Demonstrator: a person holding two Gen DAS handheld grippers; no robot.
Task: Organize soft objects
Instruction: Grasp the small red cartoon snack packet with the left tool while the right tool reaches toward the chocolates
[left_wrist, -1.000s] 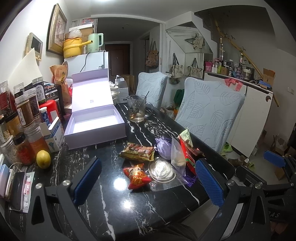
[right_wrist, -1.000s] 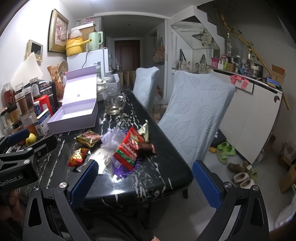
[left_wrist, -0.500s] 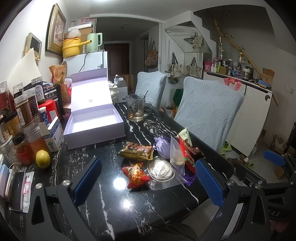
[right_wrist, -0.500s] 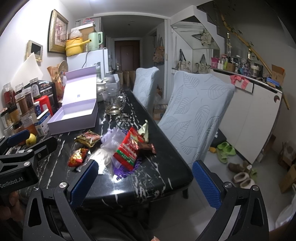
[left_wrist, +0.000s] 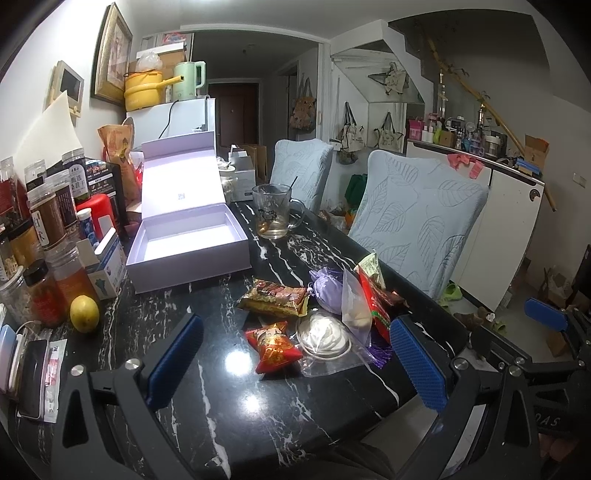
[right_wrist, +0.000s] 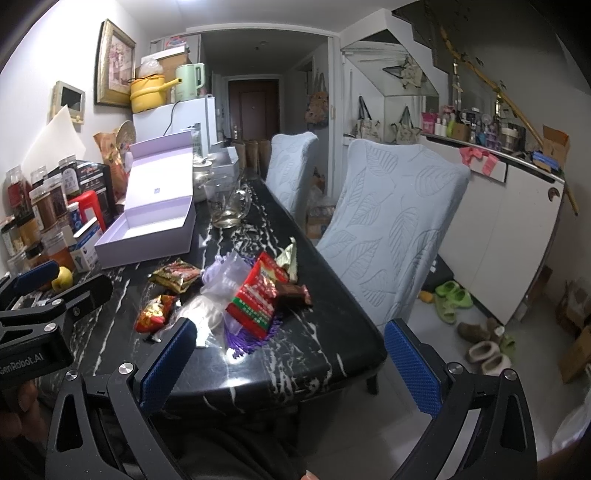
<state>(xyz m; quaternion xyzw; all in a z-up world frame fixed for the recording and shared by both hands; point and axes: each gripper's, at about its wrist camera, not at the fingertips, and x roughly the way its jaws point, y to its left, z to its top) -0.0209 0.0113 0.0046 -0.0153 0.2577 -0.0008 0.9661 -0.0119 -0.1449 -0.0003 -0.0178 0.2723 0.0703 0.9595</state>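
Note:
A pile of soft packets lies on the black marble table (left_wrist: 229, 406): a small red snack bag (left_wrist: 272, 346), a brown-gold packet (left_wrist: 274, 297), a purple pouch (left_wrist: 328, 291), a clear bag with a white round thing (left_wrist: 325, 334) and a red-green pack (right_wrist: 255, 299). An open lilac box (left_wrist: 188, 242) stands behind them, empty. My left gripper (left_wrist: 295, 363) is open and empty, just short of the pile. My right gripper (right_wrist: 290, 363) is open and empty at the table's near end; the left gripper also shows in its view (right_wrist: 44, 291).
Jars and bottles (left_wrist: 40, 258) and a lemon (left_wrist: 85, 314) crowd the left edge. A phone (left_wrist: 31, 376) lies near left. A glass mug (left_wrist: 275, 216) stands behind the box. Two covered chairs (left_wrist: 413, 229) line the right side. Slippers (right_wrist: 452, 295) lie on the floor.
The left gripper has drifted slightly forward toward the pile. The right gripper has hardly moved. Both stay open.

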